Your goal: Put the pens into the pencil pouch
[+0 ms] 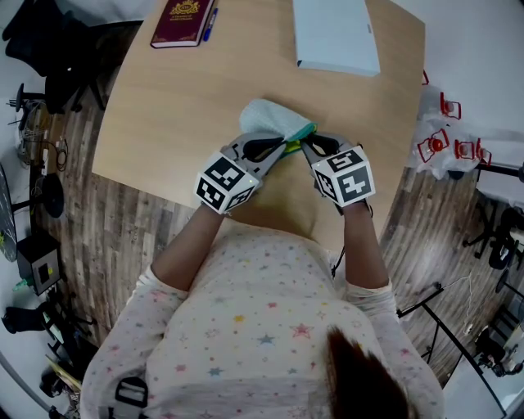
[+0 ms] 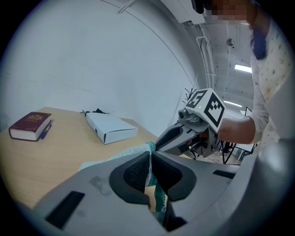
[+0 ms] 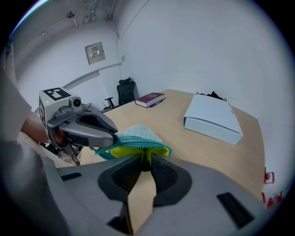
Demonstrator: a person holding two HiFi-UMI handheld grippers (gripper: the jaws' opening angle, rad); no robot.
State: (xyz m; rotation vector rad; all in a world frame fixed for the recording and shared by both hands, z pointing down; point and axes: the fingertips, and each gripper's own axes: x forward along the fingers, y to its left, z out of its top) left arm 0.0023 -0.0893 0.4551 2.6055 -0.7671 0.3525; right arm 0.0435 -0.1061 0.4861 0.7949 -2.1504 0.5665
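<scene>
Both left gripper (image 2: 150, 156) and right gripper (image 3: 145, 159) pinch pouch (image 1: 266, 115); contents apparently hidden.

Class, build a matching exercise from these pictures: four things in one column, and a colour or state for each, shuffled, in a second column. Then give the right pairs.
Column A
1. book
2. box
3. pouch
4. pen

Column B
a. white
b. pinched by the left gripper and the right gripper
c. dark red
d. blue, lying beside the book

Pairs: 1-c, 2-a, 3-b, 4-d
</scene>
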